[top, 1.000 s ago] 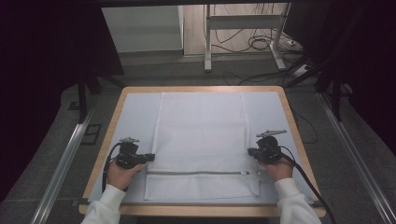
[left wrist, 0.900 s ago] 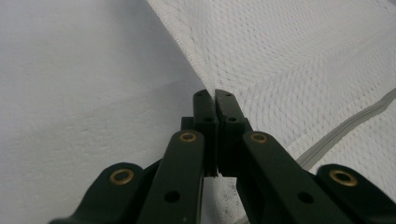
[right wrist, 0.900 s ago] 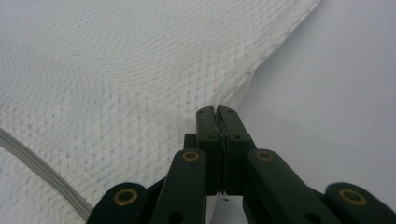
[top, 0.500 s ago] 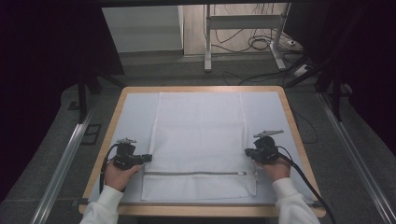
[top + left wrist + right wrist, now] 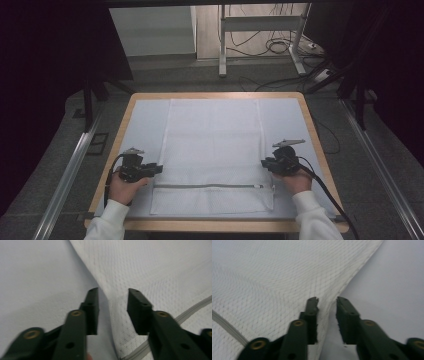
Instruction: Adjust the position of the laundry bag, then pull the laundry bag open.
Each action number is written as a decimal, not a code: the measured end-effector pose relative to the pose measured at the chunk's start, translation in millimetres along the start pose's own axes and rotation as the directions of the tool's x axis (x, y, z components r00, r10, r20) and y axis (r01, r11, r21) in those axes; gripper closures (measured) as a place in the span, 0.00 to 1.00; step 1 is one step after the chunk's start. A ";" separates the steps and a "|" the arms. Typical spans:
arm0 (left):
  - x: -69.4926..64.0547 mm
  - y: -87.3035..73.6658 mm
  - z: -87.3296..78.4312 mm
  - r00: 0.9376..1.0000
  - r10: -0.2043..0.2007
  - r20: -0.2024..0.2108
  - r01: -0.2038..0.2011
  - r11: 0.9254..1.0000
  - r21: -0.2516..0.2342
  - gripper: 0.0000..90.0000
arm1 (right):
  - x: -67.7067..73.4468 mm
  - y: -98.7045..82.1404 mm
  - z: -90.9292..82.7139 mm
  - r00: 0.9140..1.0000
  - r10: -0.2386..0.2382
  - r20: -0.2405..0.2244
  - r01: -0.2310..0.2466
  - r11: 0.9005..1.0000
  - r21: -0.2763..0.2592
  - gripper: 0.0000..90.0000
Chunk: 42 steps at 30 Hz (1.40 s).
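Observation:
A white mesh bag lies flat on the table, with its grey zipper running across near the front. My left gripper is at the bag's left edge and my right gripper at its right edge. In the left gripper view the jaws of the left gripper stand apart, with the bag's seam lying loose in the gap. In the right gripper view the right gripper also straddles the mesh edge without pressing it. Both pairs of jaws have just been opening.
A pale cloth covers the table inside its wooden rim. A metal stand and cables lie on the floor beyond the far edge. Rails run along both sides of the table.
Both hands and the bag keep their places. From the high view, the jaws' spread is too small to compare.

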<state>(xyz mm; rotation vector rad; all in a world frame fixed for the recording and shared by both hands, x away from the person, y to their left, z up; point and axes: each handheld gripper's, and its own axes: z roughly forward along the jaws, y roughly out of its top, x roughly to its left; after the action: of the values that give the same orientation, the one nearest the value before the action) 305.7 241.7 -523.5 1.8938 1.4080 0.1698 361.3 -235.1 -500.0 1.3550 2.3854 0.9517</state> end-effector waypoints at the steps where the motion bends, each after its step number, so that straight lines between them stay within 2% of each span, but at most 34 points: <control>1: -0.2 1.3 -3.5 1.000 -0.001 0.001 0.001 1.000 -0.016 0.67 | 0.0 0.0 0.0 1.000 0.000 0.000 0.000 1.000 0.000 0.75; 3: -2.7 3.4 -8.4 1.000 0.004 -0.026 -0.005 0.999 -0.051 0.57 | -2.3 1.0 -3.9 1.000 0.006 0.008 -0.006 1.000 -0.022 0.65; 4: -4.4 4.7 -10.8 0.999 0.004 -0.037 -0.007 0.998 -0.067 0.49 | -4.1 1.4 -7.3 1.000 0.016 0.016 -0.016 0.999 -0.035 0.56; 5: -6.4 6.0 -12.8 0.999 0.001 -0.039 -0.004 0.997 -0.079 0.49 | -4.1 1.4 -7.3 1.000 0.016 0.016 -0.016 0.999 -0.035 0.56; 6: -9.2 7.3 -14.7 0.999 0.001 -0.036 -0.004 0.996 -0.090 0.43 | -5.8 1.3 -12.5 0.999 0.030 0.024 -0.029 0.998 -0.055 0.52; 10: -20.5 10.8 -15.4 0.999 0.025 -0.021 -0.027 0.995 -0.093 0.39 | -6.3 1.1 -18.9 0.999 0.039 0.022 -0.037 0.996 -0.077 0.49; 15: -37.0 16.4 -15.7 0.998 0.069 0.007 -0.068 0.993 -0.101 0.37 | -5.6 -0.9 -27.4 0.999 0.040 0.026 -0.037 0.993 -0.109 0.46; 25: -68.8 29.1 -6.0 0.991 0.108 0.080 -0.100 0.991 -0.090 0.37 | -8.4 -7.0 -32.2 0.999 0.053 0.008 -0.052 0.992 -0.111 0.45; 33: -100.2 38.3 8.1 0.977 0.158 0.144 -0.149 0.986 -0.071 0.38 | -13.6 -15.0 -37.8 0.997 0.074 0.002 -0.073 0.991 -0.109 0.45; 42: -122.6 42.5 20.2 0.965 0.185 0.184 -0.178 0.983 -0.054 0.38 | -16.3 -20.4 -38.6 0.996 0.084 -0.003 -0.084 0.991 -0.103 0.45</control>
<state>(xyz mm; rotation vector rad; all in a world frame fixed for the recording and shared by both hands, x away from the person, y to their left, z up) 301.6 121.0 -471.7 1.9526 1.0991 0.1009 337.2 -272.3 -485.4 1.4264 2.2605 1.0801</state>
